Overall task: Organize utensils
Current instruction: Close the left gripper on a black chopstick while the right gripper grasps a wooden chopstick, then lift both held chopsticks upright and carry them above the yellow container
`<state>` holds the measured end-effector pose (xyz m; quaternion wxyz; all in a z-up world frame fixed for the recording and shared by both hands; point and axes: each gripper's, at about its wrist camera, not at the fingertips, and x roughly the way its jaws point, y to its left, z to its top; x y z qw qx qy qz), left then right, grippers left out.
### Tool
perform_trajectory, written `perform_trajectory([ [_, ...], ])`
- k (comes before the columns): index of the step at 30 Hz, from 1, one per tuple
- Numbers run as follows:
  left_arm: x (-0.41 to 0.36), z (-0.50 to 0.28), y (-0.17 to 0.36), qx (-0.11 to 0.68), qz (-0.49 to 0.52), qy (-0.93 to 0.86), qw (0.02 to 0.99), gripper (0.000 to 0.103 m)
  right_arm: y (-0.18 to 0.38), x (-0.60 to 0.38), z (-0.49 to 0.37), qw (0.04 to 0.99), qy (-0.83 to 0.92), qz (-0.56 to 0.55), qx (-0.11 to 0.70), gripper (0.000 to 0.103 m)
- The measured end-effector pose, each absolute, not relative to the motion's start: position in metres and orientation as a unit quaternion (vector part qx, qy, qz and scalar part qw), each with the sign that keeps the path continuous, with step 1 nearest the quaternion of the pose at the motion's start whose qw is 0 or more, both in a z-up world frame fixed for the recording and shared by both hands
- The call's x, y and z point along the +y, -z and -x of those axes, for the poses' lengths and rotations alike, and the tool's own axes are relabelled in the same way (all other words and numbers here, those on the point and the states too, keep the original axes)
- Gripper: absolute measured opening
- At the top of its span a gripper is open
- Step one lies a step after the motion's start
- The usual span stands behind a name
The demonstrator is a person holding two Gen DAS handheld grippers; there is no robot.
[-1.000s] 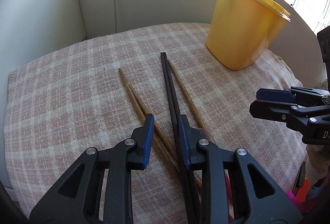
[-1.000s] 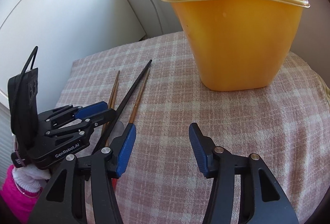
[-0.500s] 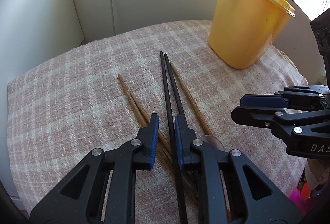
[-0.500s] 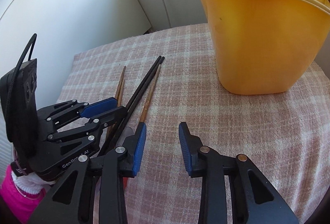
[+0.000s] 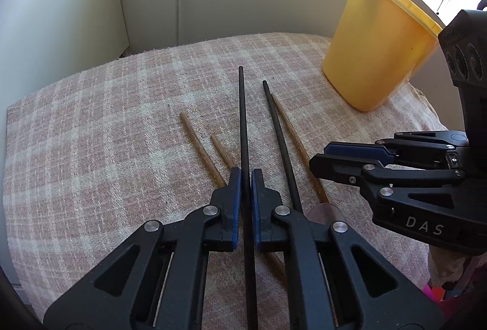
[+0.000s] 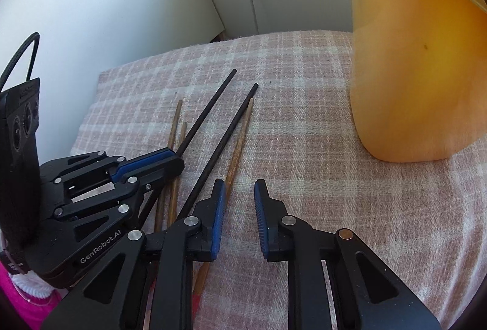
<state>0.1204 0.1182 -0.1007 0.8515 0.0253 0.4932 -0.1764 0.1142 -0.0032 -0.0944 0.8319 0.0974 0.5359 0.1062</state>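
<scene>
Black and thin, one chopstick (image 5: pixel 243 123) sits pinched between the blue pads of our left gripper (image 5: pixel 246 178), which is squeezed almost all the way closed on it. Its far tip looks a bit lifted off the checked cloth (image 5: pixel 100 147), but we cannot be sure. We think the job is partly done: some sticks already stand in the yellow tub (image 5: pixel 374 56). We still have the other black chopstick (image 5: pixel 280 141) and three brown wooden chopsticks (image 5: pixel 197 144) lying flat on the cloth. Our right gripper (image 6: pixel 239 202) is a little open and holds nothing. We cannot see inside the tub, so we cannot count those sticks. The grippers hide the near ends of the chopsticks
</scene>
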Motion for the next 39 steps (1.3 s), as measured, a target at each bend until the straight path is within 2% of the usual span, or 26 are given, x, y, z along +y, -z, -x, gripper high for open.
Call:
perform_trajectory([
  [2,0.118,-0.119,0.100,0.494,-0.025,0.176,0.851,0.005,0.097,0.003,-0.118,0.832,-0.101,-0.088,0.539,0.014],
  [7,0.119,-0.121,0.099,0.499,-0.026,0.174,0.848,0.005,0.104,0.017,-0.130,0.828,-0.092,-0.065,0.550,0.014],
  [10,0.120,-0.126,0.099,0.502,-0.023,0.175,0.847,0.005,0.106,0.026,-0.137,0.829,-0.087,-0.049,0.551,0.008],
  [15,0.124,-0.127,0.097,0.503,-0.004,0.175,0.846,0.004,0.106,0.014,-0.139,0.821,-0.091,-0.081,0.557,0.004],
  [23,0.139,-0.119,0.088,0.494,0.016,0.168,0.853,0.004,0.088,-0.007,-0.120,0.828,-0.106,-0.111,0.540,0.004],
  [27,0.131,-0.126,0.086,0.501,0.003,0.175,0.848,0.004,0.077,-0.018,-0.111,0.833,-0.112,-0.105,0.531,0.004],
  [34,0.097,-0.146,0.094,0.517,-0.084,0.165,0.836,0.005,0.075,-0.021,-0.108,0.835,-0.113,-0.105,0.528,0.004],
  [39,0.092,-0.159,0.097,0.521,-0.083,0.166,0.833,0.005,0.077,-0.020,-0.107,0.834,-0.113,-0.103,0.531,0.004],
])
